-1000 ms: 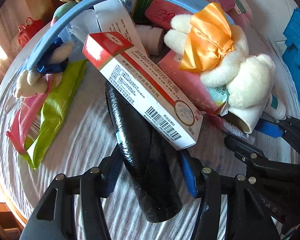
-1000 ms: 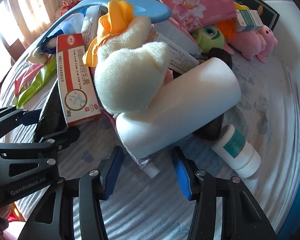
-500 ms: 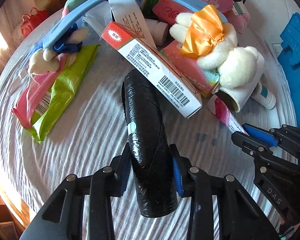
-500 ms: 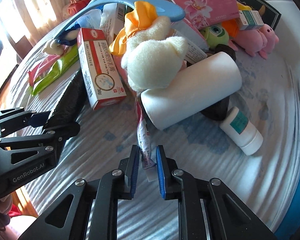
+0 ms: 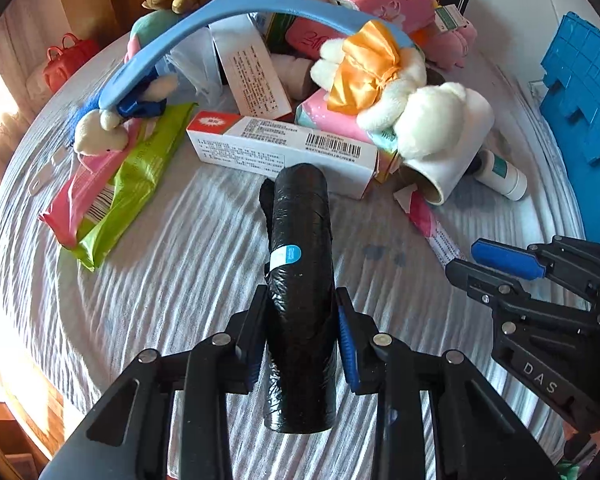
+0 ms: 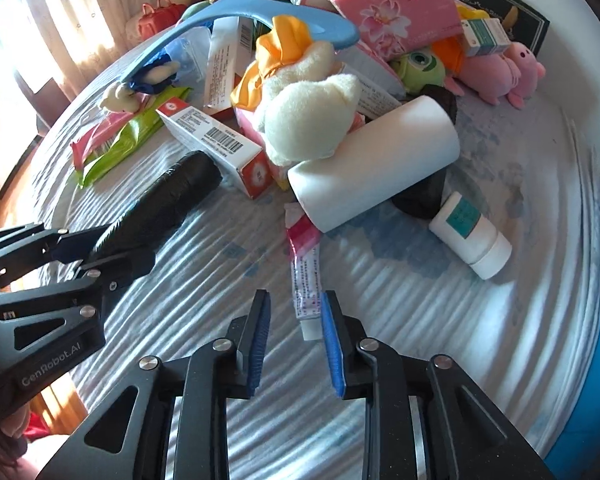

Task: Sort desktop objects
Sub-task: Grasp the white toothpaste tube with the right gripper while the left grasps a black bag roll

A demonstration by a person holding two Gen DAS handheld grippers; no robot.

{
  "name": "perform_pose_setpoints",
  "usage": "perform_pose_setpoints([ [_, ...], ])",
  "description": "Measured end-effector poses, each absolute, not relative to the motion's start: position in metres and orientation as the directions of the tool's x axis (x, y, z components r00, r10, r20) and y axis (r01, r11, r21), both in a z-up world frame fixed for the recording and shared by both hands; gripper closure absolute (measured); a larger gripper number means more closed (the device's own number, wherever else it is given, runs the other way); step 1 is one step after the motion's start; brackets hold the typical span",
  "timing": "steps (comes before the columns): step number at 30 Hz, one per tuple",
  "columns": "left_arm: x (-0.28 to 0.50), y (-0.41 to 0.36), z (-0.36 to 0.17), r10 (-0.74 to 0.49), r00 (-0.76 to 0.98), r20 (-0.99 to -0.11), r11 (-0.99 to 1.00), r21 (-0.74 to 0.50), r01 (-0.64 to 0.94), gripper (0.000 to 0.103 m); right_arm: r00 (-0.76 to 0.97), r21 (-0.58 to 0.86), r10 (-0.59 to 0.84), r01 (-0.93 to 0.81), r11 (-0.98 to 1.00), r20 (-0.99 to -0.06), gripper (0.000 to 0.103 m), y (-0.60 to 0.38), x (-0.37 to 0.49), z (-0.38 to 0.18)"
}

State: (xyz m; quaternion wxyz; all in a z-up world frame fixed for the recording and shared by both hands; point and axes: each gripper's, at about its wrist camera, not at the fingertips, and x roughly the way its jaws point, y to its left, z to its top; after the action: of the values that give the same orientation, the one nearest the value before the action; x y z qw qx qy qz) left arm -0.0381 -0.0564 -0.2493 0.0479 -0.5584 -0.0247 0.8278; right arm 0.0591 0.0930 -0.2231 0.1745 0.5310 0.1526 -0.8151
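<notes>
A black roll of bags (image 5: 300, 220) lies lengthwise between the fingers of my left gripper (image 5: 300, 296). Its jaws are closing and both pads press on the roll's sides. The right wrist view shows the same roll (image 6: 168, 196) sticking out of the left gripper (image 6: 80, 252). A thin red-and-white tube (image 6: 306, 276) lies on the striped cloth, its capped end between the fingers of my right gripper (image 6: 295, 296). Those jaws are opening, and a gap shows on the left of the tube. The tube (image 5: 432, 224) runs from the white cylinder to the right gripper (image 5: 496, 264).
Behind lies a pile: a white cylinder (image 6: 376, 168), a cream plush with an orange bow (image 6: 308, 112), a red-and-white box (image 5: 284, 148), a blue hanger (image 5: 228, 12), pink tissue packs and a green packet (image 5: 136, 176). A small white bottle (image 6: 470, 236) lies right. A blue crate (image 5: 580, 100) stands at the far right.
My left gripper shut on the black roll and drew it out from under the box. My right gripper pinched the tube, pulled it from under the white cylinder, then its jaws parted.
</notes>
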Motion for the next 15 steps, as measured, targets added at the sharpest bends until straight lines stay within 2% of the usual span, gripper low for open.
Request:
perform_pose_setpoints([
  [11,-0.056,-0.058,-0.259,0.092,-0.362,-0.927,-0.994,-0.062,-0.095,0.072,-0.353,-0.113,-0.065,0.46,-0.881,-0.933,0.077,0.078,0.035,-0.244],
  [13,-0.052,-0.06,-0.259,0.091,-0.374,-0.923,-0.993,-0.056,-0.103,0.072,-0.361,-0.135,-0.052,0.476,-0.869,-0.931,0.084,0.074,0.037,-0.246],
  [15,-0.048,-0.062,-0.258,0.098,-0.377,-0.921,-0.992,-0.061,-0.108,0.073,-0.358,-0.131,-0.063,0.494,-0.86,-0.932,0.085,0.074,0.042,-0.248],
])
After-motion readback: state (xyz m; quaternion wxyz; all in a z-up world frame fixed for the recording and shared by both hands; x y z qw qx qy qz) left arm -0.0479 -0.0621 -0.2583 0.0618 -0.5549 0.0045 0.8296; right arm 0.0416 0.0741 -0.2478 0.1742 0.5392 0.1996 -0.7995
